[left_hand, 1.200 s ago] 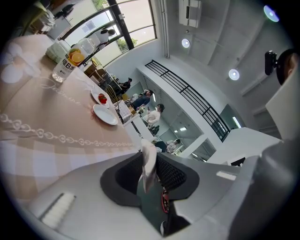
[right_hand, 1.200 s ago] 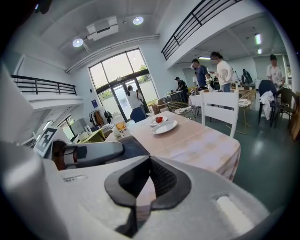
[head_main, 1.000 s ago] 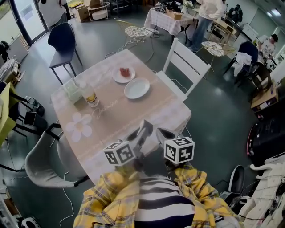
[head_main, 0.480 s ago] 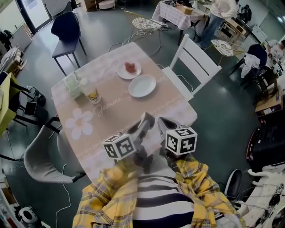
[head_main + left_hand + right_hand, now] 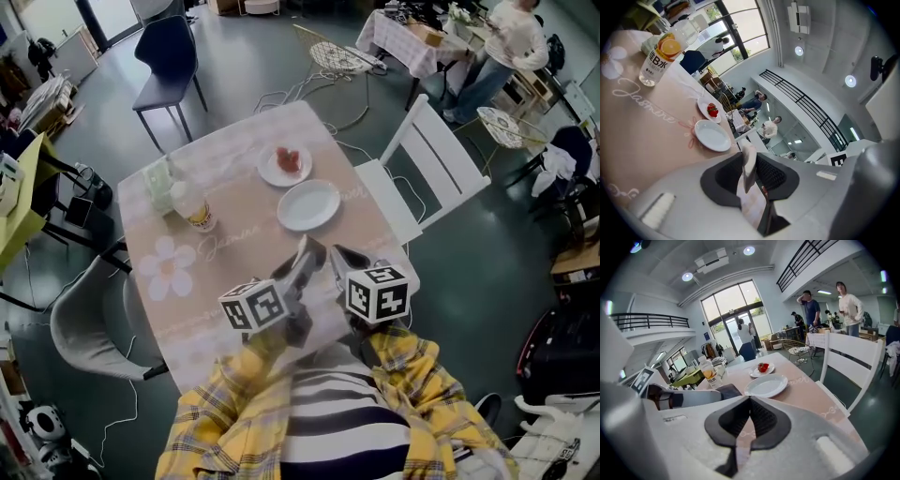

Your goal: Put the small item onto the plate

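Nearest, yellow plaid sleeves (image 5: pixel 234 403) hold both tools low over the near edge of the table (image 5: pixel 244 253), side by side and aimed at the dishes, which I judge to be the approach before any pick. The left gripper (image 5: pixel 309 251) has its ribbed dark pads parted by a narrow gap, with only tablecloth and background showing through it; it carries nothing. The right gripper (image 5: pixel 339 258) has its pad tips drawn together and is likewise empty, so it would have to open before it could take anything.

The cloth is matte pinkish beige with pale flower prints and script lettering. Beyond the tools lies a glossy white empty plate (image 5: pixel 308 204), round and shallow, probably the target. Just past it sits a smaller white plate (image 5: pixel 272 173) bearing the small red item (image 5: pixel 289 159), lumpy and soft-looking, likely needing a gentle pinch. To the left stands a clear plastic bottle (image 5: pixel 192 204) with an orange label, and a slatted white chair (image 5: pixel 422 169) stands at the table's right side
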Demonstrator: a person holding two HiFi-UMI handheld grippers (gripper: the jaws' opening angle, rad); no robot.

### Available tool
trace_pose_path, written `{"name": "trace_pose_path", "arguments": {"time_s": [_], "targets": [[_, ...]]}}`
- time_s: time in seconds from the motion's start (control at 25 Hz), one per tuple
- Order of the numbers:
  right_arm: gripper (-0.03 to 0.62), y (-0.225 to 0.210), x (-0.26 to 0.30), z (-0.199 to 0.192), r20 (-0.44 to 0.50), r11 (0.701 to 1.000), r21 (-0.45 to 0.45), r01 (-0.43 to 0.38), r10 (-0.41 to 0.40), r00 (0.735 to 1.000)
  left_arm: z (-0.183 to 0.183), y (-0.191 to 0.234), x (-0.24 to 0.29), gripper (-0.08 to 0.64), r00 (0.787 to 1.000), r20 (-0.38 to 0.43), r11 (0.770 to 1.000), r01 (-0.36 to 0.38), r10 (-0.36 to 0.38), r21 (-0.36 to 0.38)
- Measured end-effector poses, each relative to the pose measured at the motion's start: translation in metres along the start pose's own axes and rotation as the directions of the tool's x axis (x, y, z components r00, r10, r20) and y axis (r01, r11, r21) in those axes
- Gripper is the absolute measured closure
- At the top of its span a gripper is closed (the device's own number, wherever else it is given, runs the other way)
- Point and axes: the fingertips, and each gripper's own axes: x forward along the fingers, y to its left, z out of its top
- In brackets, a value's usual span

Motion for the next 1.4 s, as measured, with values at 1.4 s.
{"name": "trace_pose_path", "arguments": {"time_s": [1.4], "targets": [[0.591, -0.058, 0.126, 0.046, -0.123, 0.981, -0.097, -0.169, 0.157, 0.980, 0.057, 0.083, 0.105, 0.474, 0.968, 0.116, 0.956, -0.194, 0.224, -0.220]]}}
